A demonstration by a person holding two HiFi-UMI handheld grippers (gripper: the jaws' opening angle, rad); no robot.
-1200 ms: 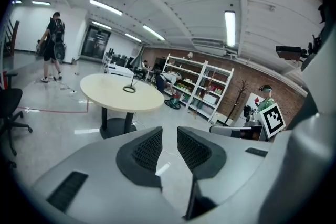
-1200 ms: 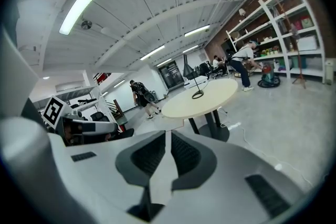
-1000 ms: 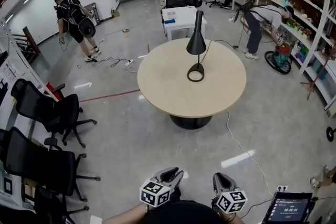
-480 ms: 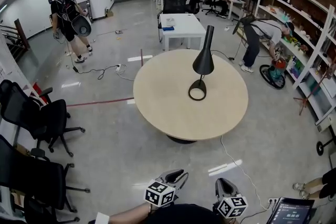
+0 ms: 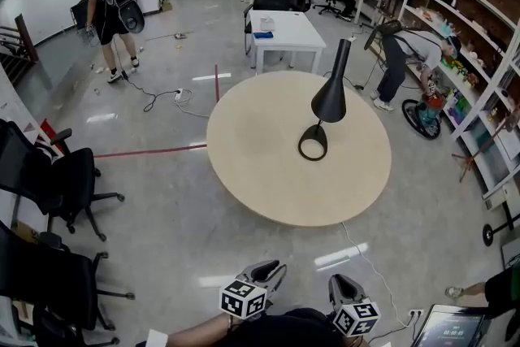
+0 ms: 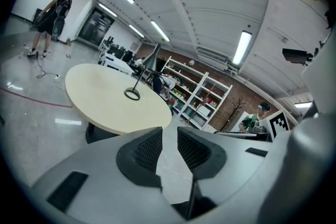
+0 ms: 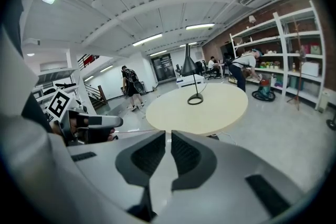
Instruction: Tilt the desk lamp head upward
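Two black office chairs [image 5: 61, 179] line the left edge, with open floor [image 5: 162, 223] running to the round table [image 5: 244, 175]. The left gripper [image 5: 272, 266] and right gripper [image 5: 341, 282] hang low, jaws slightly parted, gripping nothing. The desk lamp [image 5: 329, 97] stands right of the table's centre, well apart from both.

Head view looks down; all views face the distant desk lamp [image 5: 331, 101].
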